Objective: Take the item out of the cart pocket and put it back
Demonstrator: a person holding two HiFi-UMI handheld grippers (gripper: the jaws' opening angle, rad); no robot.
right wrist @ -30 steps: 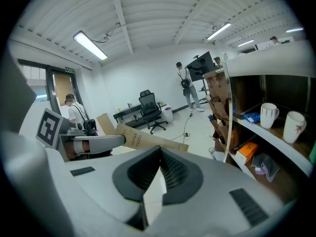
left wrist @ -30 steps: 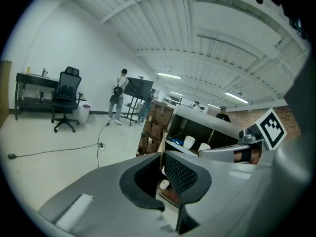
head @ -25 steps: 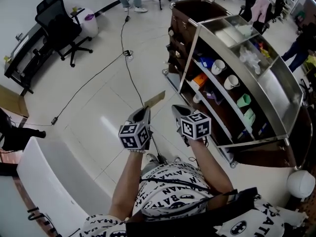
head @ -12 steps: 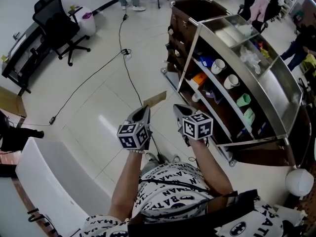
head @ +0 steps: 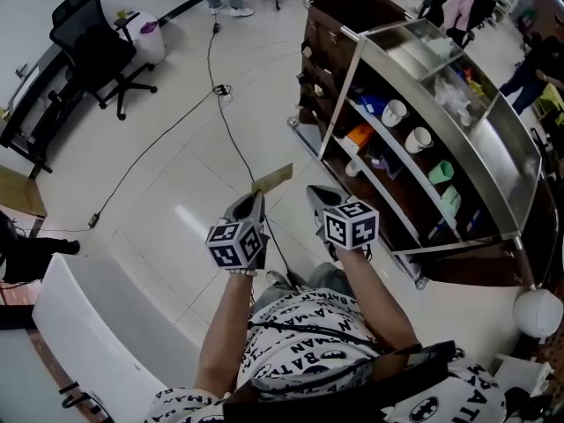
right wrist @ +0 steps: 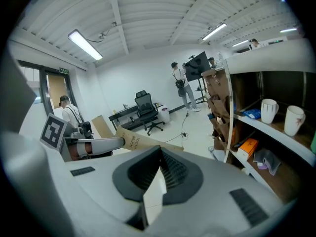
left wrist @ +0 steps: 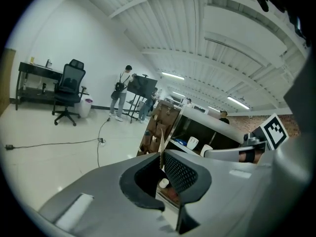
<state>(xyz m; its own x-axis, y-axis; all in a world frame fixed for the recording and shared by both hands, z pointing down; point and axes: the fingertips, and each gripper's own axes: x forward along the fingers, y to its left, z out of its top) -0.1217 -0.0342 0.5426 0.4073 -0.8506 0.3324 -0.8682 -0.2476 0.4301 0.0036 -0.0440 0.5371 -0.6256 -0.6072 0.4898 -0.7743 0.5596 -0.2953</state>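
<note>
left gripper: jaws clamped | right gripper: jaws together | arms: forward

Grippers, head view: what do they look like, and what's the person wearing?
The left gripper and right gripper are grey moulded shells, dark ribbed jaw pads, each carrying a white cube with black square markers. Short-sleeved white shirt with black lettering.
</note>
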